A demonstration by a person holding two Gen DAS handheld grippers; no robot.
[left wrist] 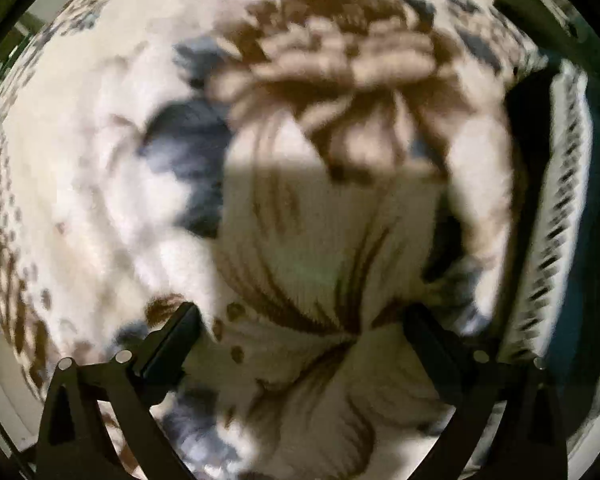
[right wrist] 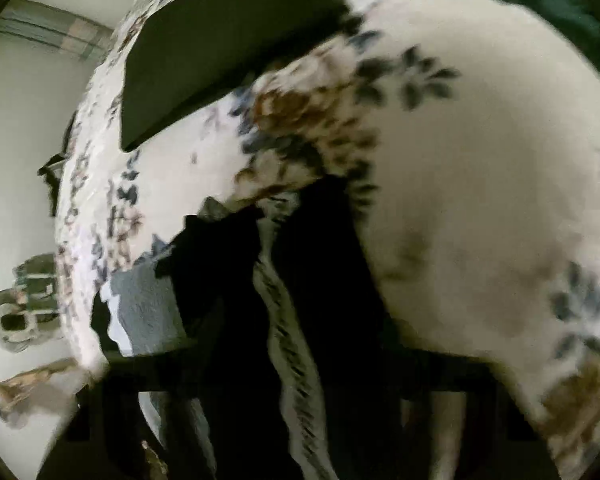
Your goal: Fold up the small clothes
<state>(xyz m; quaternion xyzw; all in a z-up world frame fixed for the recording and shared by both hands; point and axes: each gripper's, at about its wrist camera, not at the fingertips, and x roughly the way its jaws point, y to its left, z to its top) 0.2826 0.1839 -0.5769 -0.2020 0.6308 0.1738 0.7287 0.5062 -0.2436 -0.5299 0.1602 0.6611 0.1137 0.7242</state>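
My left gripper (left wrist: 300,328) is open, its two black fingers (left wrist: 172,344) spread wide just above a white floral bedspread (left wrist: 80,200); nothing is between them. A dark garment with a white patterned band (left wrist: 556,216) lies at the right edge of the left wrist view. In the right wrist view the same dark garment (right wrist: 228,292) with its white patterned band (right wrist: 288,340) hangs close in front of the lens and hides my right gripper's fingers. The view is blurred, so I cannot see how the right jaws stand.
The bedspread (right wrist: 460,184) fills most of the right wrist view. A flat black rectangular object (right wrist: 220,52) lies on it at the top. A grey cloth (right wrist: 148,308) lies beside the dark garment. The floor (right wrist: 20,160) and the bed edge are at the left.
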